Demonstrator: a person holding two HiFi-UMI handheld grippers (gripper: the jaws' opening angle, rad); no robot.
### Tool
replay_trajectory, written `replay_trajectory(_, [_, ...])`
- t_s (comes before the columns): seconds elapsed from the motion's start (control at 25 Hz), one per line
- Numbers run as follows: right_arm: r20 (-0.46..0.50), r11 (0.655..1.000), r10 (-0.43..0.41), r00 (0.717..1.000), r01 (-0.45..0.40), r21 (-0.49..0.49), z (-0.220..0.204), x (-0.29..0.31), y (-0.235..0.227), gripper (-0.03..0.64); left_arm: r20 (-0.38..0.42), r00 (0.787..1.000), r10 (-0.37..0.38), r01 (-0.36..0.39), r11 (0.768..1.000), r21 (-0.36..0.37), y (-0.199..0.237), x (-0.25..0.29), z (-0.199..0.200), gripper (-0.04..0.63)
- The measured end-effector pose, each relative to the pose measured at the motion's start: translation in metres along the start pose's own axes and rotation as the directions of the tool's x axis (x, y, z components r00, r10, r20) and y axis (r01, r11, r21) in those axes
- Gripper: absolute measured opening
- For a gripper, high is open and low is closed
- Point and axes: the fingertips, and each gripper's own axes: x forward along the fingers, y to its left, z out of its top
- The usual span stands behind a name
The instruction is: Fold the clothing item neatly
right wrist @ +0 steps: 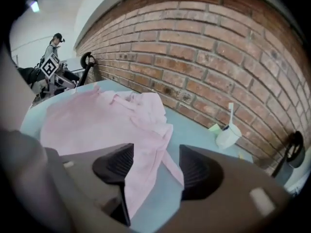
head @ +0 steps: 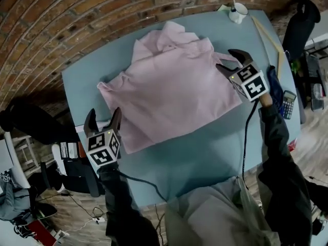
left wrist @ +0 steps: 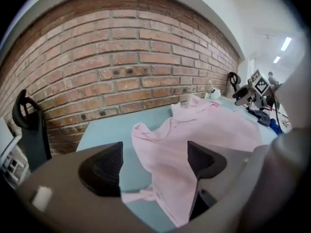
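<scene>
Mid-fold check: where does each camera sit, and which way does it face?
Head view: on the person's head, steeply down onto pink shirt on blue table; left gripper, right gripper, sleeves show.
Left gripper view: on that gripper, across shirt toward brick wall; open jaws show.
Right gripper view: likewise, toward white cup.
Shared: shirt, wall.

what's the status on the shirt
Left gripper, right gripper open, nothing gripped. Pink fabric shirt lies on blue table, collar end bunched. White cup at far corner, clear of shirt.
</scene>
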Motion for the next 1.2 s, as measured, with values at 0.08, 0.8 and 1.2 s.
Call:
replay_trajectory(0.08, [0.003, 0.996, 0.012, 1.000, -0.012, -0.092, -0.016, -0.044, 0.027, 0.293, 0.046, 0.997, -0.057, 0.055, 0.997, 0.047, -0.030, -0.042, -0.017, 0.430])
replay_trajectory(0.8, [-0.259, 0.719, 0.139, 0.956, -0.277, -0.638, -0.149, -0.052, 0.163, 0.276, -0.060, 0.921, -0.384, 0.373, 0.829, 0.418, -0.141, -0.056, -0.146, 0.324])
replay_trajectory(1.2, [-0.189, 0.726, 0.003, 0.982, -0.132, -0.675, -0.151, -0.069, 0.164, 0.029, -0.061, 0.964, -0.258, 0.253, 0.822, 0.510, -0.130, -0.074, -0.147, 0.048])
